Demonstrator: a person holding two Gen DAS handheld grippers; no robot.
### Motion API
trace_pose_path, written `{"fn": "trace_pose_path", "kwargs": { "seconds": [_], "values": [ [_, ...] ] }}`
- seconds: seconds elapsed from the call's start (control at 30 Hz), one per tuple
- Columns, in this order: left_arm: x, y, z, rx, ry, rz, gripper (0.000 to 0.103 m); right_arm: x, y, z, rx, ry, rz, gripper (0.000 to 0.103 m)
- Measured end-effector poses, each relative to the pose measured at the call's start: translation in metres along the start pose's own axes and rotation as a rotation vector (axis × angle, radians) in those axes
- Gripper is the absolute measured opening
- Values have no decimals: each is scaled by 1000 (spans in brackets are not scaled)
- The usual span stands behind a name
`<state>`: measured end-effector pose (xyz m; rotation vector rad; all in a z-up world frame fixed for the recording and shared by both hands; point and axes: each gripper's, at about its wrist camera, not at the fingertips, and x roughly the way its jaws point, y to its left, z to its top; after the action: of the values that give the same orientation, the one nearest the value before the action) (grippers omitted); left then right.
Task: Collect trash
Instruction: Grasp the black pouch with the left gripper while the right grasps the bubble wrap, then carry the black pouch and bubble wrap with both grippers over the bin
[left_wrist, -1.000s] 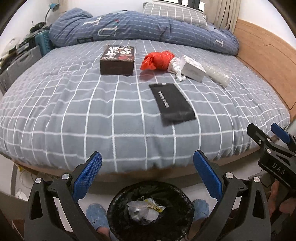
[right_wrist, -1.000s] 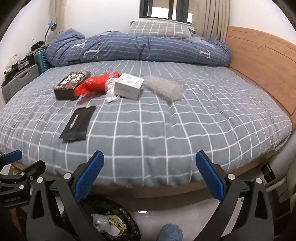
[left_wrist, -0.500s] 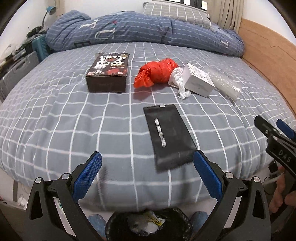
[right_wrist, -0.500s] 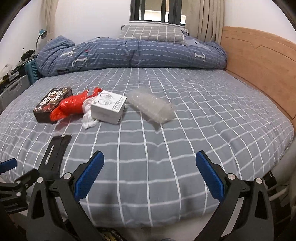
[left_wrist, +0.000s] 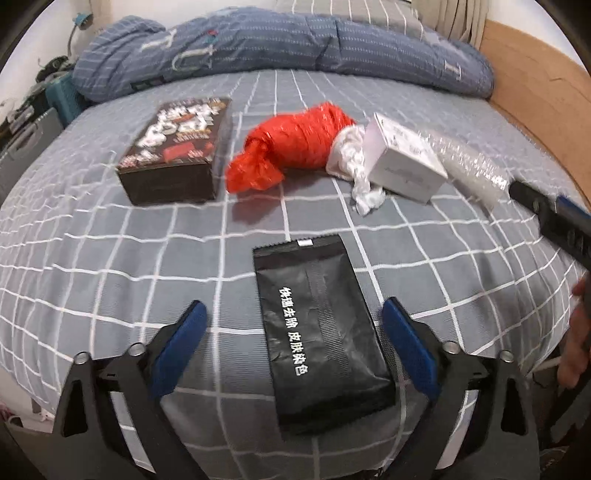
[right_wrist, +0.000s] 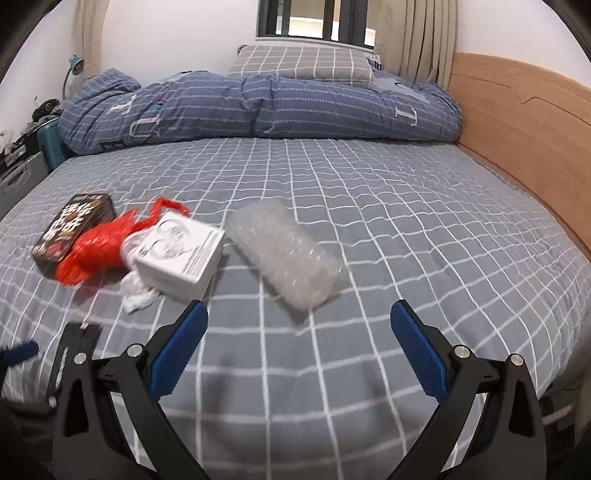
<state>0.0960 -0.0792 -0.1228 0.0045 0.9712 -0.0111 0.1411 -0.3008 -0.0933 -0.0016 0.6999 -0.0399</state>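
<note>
Bedding in grey with a white grid (left_wrist: 92, 236) fills both views, and open sheet is seen on every side of the flat black foil sachet with white lettering (left_wrist: 317, 328), which lies near the bed's front edge. The left gripper (left_wrist: 291, 334) is held over it with jaws closing, the sachet between the blue pads but not yet pressed (a clear gap shows on each side). Farther back, a row of litter is laid out: a dark printed cardboard box (left_wrist: 177, 151), a crumpled red plastic bag (left_wrist: 291, 147), a wad of white tissue (left_wrist: 354, 162) touching it, a small white carton (left_wrist: 402, 162) and a roll of clear bubble wrap (right_wrist: 288, 254) just beside that. The right gripper (right_wrist: 299, 343) is held wide open and empty above bare sheet, short of the bubble wrap. A rolled blue striped duvet (right_wrist: 258, 107) closes off the far end; a wooden side board (right_wrist: 524, 125) bounds the right.
</note>
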Motion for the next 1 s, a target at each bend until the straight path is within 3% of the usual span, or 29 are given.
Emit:
{"fn": "trace_pose_path", "kwargs": {
  "seconds": [0.13, 0.27, 0.4, 0.53, 0.8, 1.0],
  "values": [
    [11, -1, 3, 7, 37, -13, 69, 23, -1, 14, -5, 39, 0, 95],
    [16, -3, 5, 10, 54, -16, 60, 42, 0, 23, -21, 75, 10, 95],
    [16, -1, 7, 6, 51, -19, 48, 64, -3, 28, -26, 117, 29, 85],
    [16, 2, 8, 8, 49, -26, 45, 88, -9, 26, -10, 188, 59, 77],
    [15, 2, 7, 18, 48, -29, 44, 109, -16, 25, 40, 265, 118, 40],
    [16, 2, 6, 18, 46, -29, 42, 107, -16, 26, 49, 266, 116, 30]
  ]
}}
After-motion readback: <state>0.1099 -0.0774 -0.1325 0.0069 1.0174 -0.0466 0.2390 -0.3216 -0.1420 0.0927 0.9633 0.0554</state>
